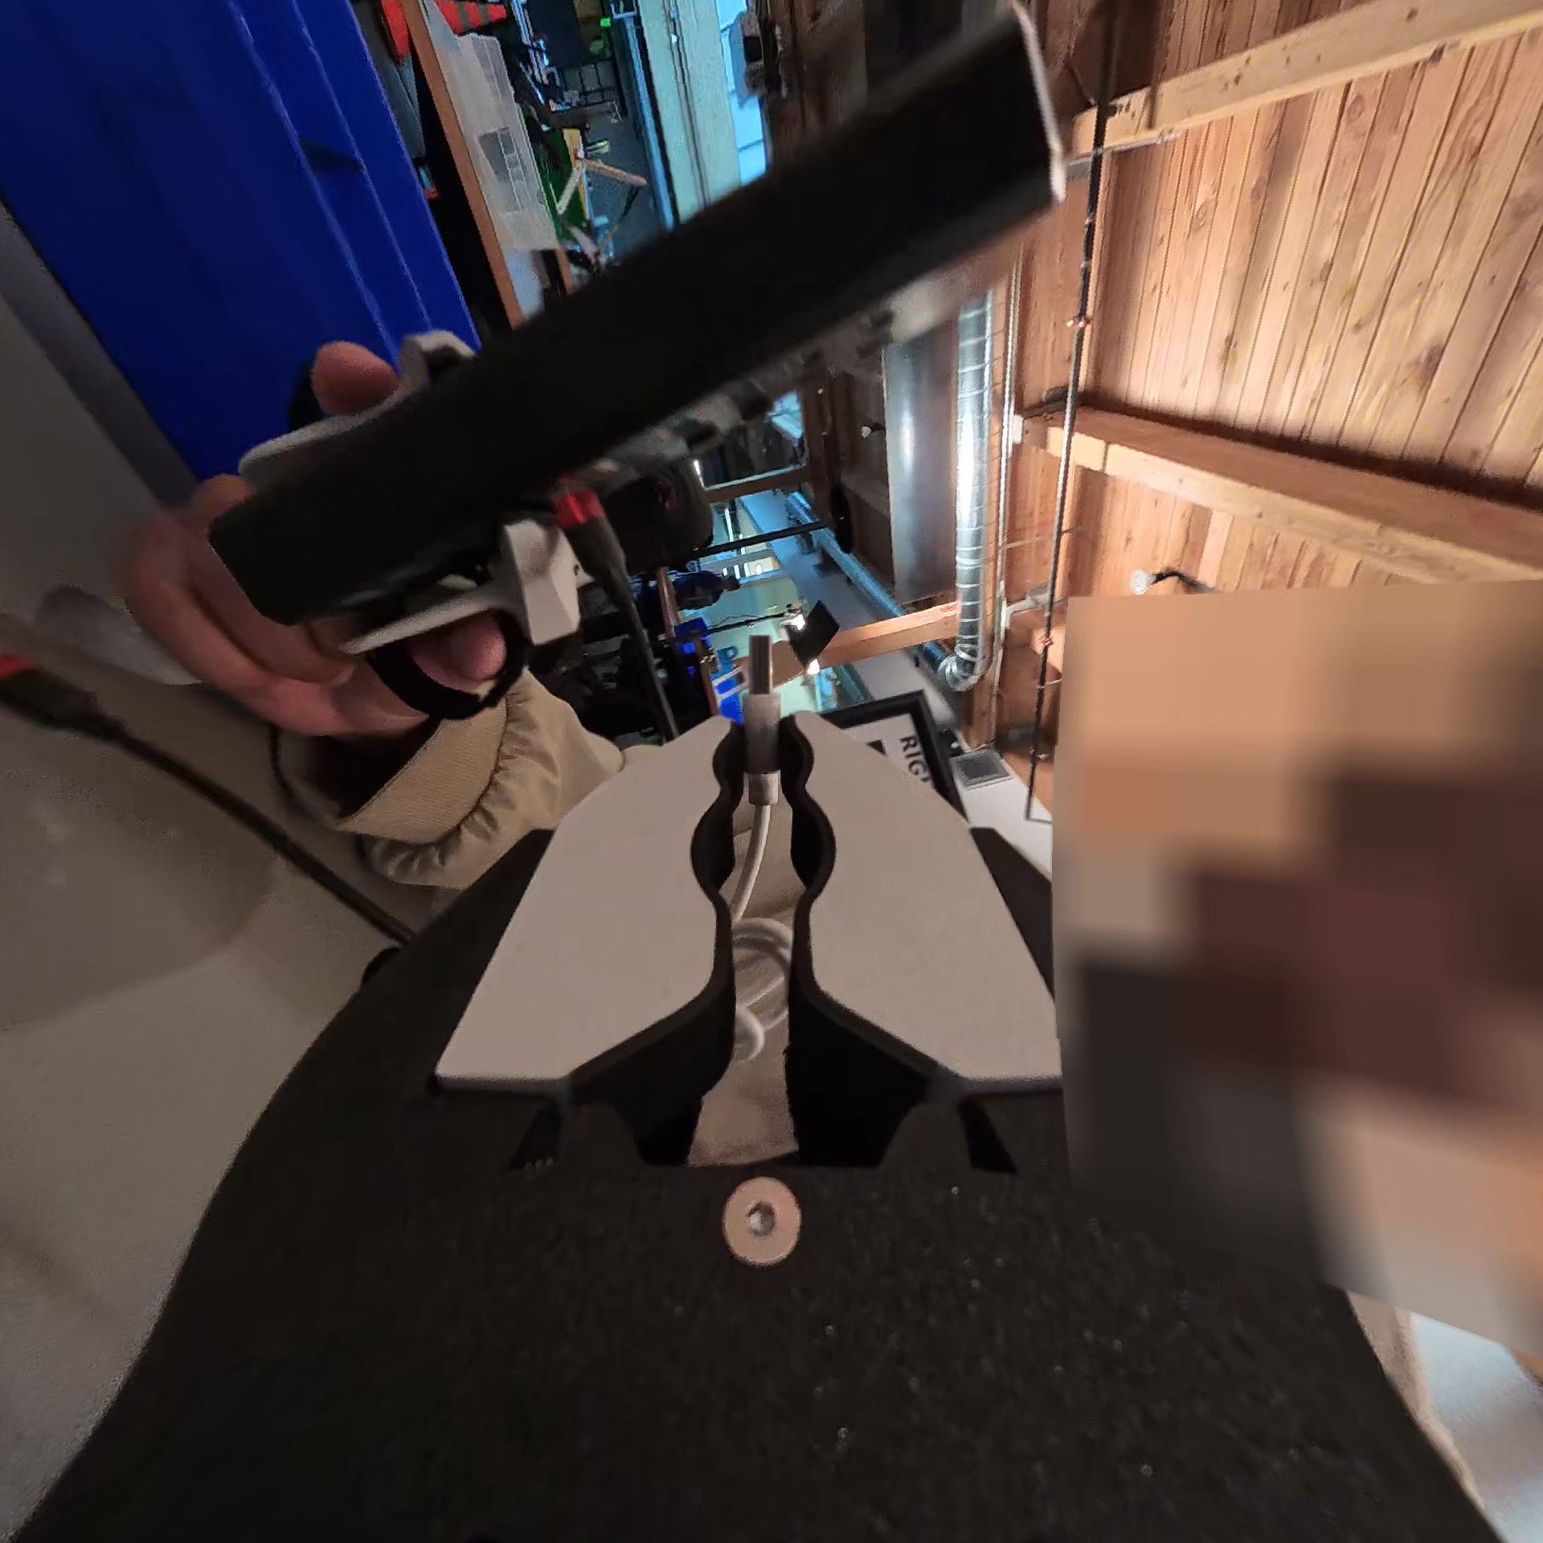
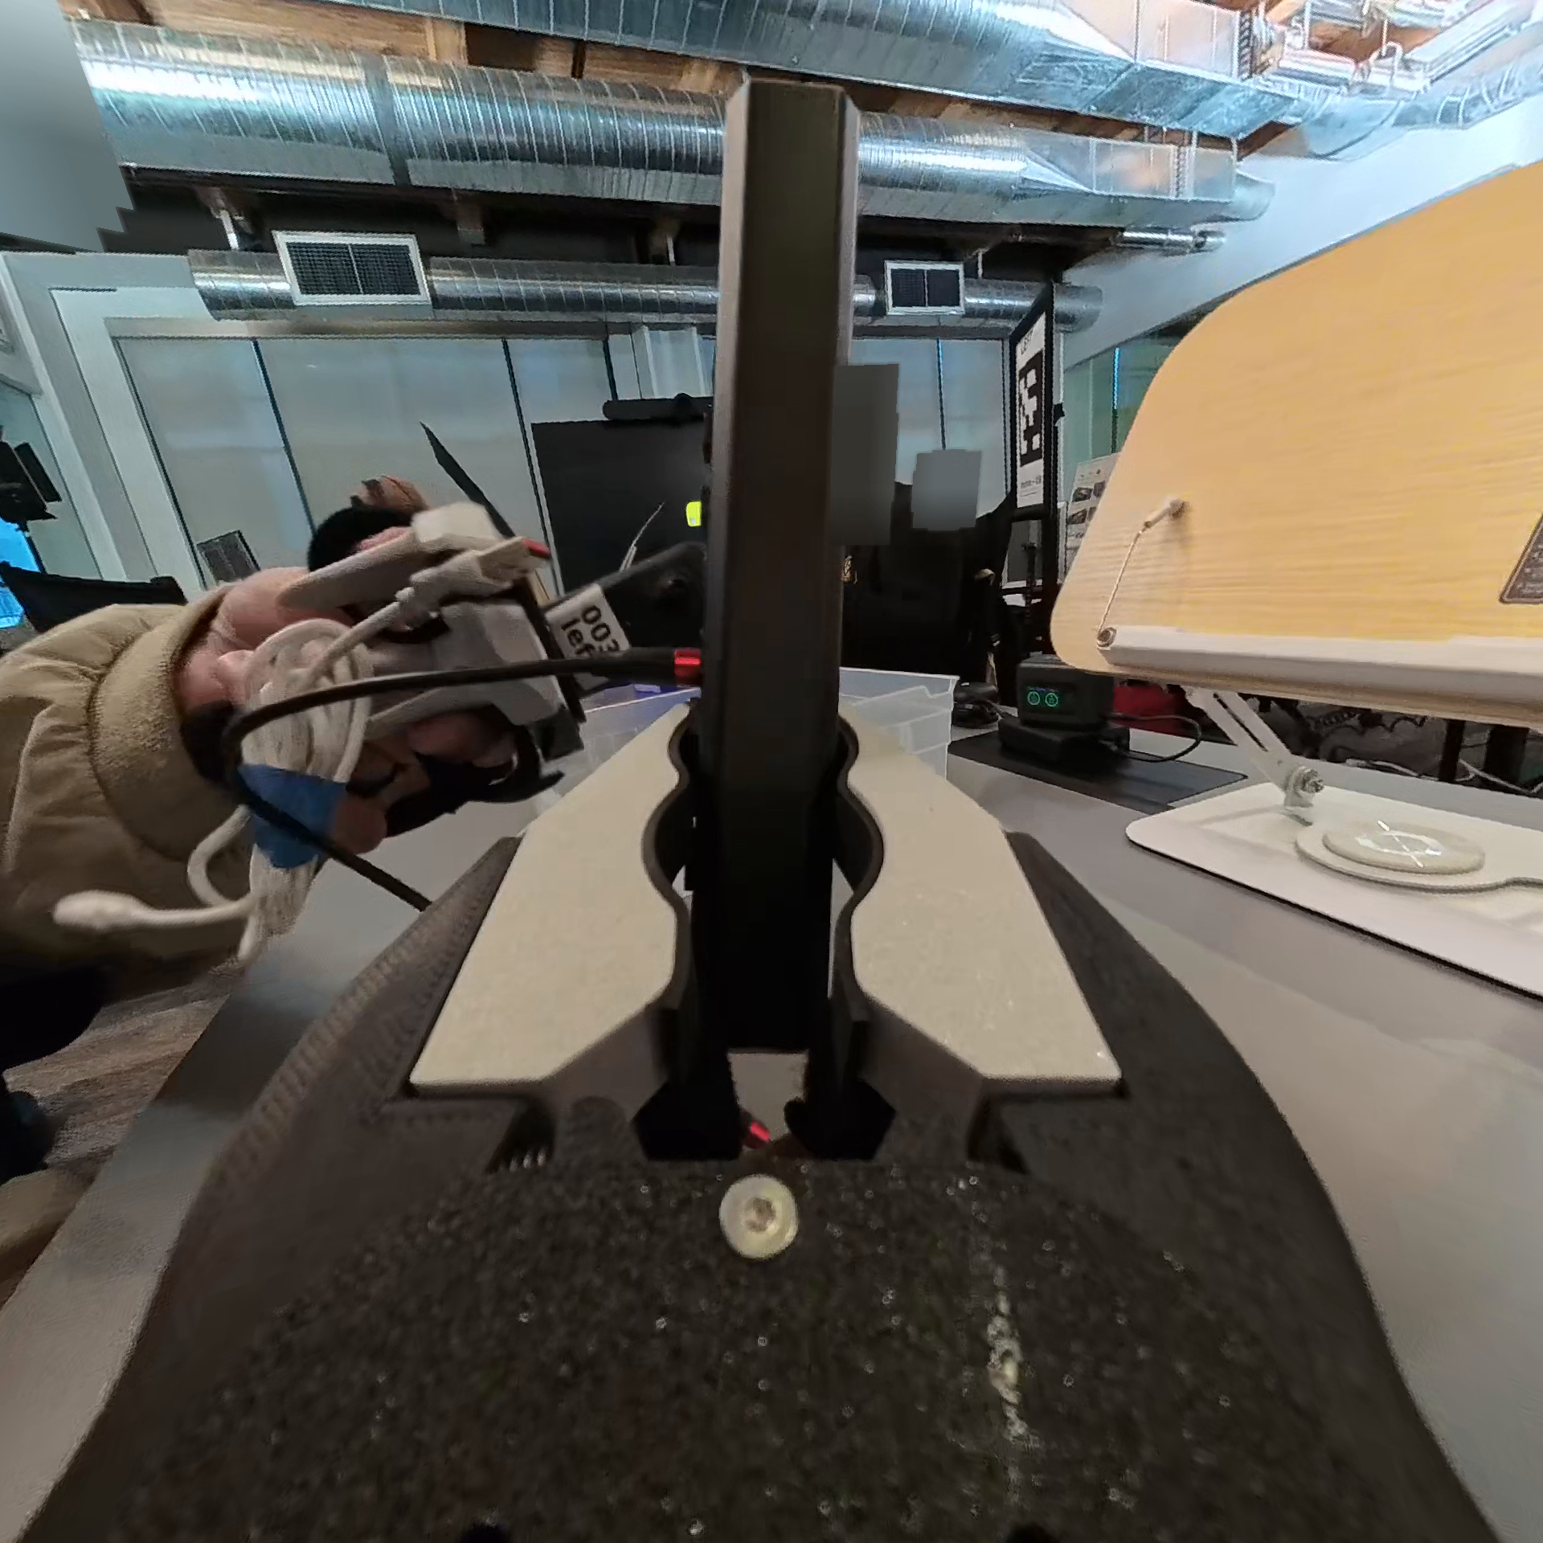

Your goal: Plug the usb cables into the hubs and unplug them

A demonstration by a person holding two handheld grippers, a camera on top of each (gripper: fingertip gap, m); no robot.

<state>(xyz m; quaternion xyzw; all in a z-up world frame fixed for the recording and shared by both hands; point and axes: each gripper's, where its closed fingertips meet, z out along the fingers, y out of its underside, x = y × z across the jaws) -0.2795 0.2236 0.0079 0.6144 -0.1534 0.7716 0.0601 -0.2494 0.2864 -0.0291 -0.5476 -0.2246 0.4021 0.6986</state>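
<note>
My left gripper (image 1: pixel 761 735) is shut on the plug end of a white USB cable (image 1: pixel 761 726); the metal plug tip sticks out past the fingertips and the white cord (image 1: pixel 751 868) runs back between the fingers. My right gripper (image 2: pixel 768 735) is shut on a long black hub bar (image 2: pixel 781 417) and holds it upright in the air. In the left wrist view the same black hub (image 1: pixel 634 351) crosses diagonally above the plug, apart from it. In the right wrist view the left gripper (image 2: pixel 493 576) shows at left, with a white cable bundle (image 2: pixel 284 751) hanging at the hand.
A black cable with a red collar (image 2: pixel 685 664) runs to the hub's left side. A wooden-topped stand (image 2: pixel 1302 467) on a white base (image 2: pixel 1336 852) stands on the grey table (image 2: pixel 1252 1085) at right. A clear plastic bin (image 2: pixel 902 710) sits behind the hub. About 8 cm separates my left fingertips from my right.
</note>
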